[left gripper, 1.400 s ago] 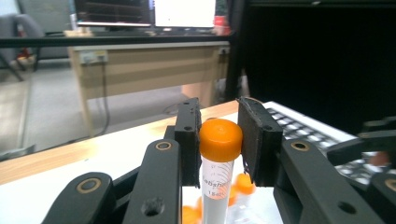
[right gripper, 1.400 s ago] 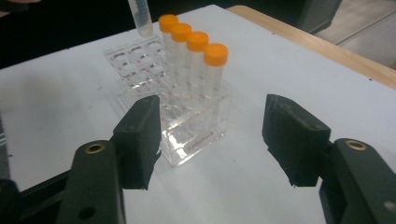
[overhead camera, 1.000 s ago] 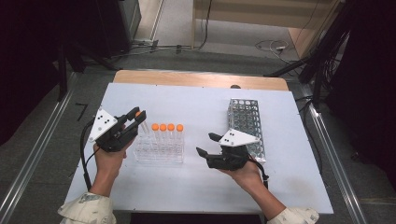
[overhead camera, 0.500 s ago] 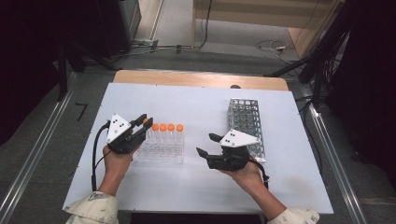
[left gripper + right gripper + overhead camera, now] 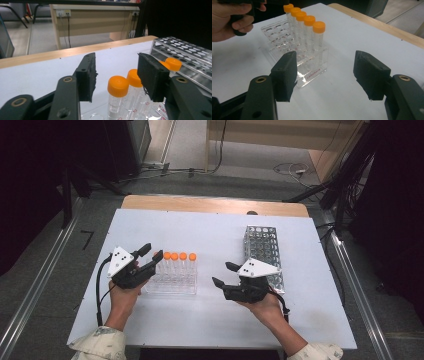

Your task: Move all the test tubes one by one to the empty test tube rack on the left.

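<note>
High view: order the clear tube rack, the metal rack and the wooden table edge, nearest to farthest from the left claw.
1. Clear tube rack, right beside the left claw.
2. Metal rack, across on the right.
3. Wooden table edge, along the far side.

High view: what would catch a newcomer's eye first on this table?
The row of orange-capped tubes standing in a clear rack left of centre on the white table stands out most. The left gripper sits at the row's left end; its jaws have just been opening, and they now stand apart with nothing pressed between them. To the right stands a metal mesh rack, with the open right gripper beside it.
</note>
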The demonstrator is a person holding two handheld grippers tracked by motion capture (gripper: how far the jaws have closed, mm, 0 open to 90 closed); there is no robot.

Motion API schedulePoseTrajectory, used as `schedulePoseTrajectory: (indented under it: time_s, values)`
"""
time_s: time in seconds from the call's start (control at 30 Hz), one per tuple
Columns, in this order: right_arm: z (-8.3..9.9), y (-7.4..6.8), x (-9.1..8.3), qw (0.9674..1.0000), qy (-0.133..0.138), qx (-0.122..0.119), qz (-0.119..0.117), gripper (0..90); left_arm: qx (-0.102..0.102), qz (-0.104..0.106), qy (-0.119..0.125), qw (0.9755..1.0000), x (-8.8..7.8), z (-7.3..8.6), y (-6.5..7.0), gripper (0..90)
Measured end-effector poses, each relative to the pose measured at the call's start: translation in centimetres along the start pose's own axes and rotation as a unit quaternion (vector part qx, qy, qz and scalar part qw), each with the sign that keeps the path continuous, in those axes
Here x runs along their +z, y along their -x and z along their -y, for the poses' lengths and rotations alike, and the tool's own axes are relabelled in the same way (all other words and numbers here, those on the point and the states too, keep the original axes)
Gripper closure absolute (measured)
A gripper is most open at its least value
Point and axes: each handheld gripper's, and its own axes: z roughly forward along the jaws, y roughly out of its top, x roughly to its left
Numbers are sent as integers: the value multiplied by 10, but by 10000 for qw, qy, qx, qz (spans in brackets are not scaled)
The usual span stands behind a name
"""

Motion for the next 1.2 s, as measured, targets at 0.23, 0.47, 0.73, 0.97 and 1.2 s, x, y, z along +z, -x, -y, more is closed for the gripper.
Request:
schedulePoseTrajectory:
  time_s: [0.23, 0.47, 0.73, 0.97, 1.2]
  values:
    - [5, 9, -10, 9998, 106, 90, 168, 339, -93, 46, 0, 9999, -15, 0, 6, 387]
    - [16, 21, -25, 9989, 144, 128, 428, 332, -95, -34, 2, 9999, -36, 0, 15, 351]
    - [49, 52, -88, 9906, 378, 454, 1238, 319, -94, -446, -59, 9989, -83, 14, 7, 308]
    - [87, 78, -136, 9754, 281, 853, 2015, 296, -33, -850, -275, 9960, -108, 31, -2, 293]
    - [124, 98, -168, 9552, 3, 1335, 2643, 278, -53, -1334, -617, 9891, -119, 52, -25, 276]
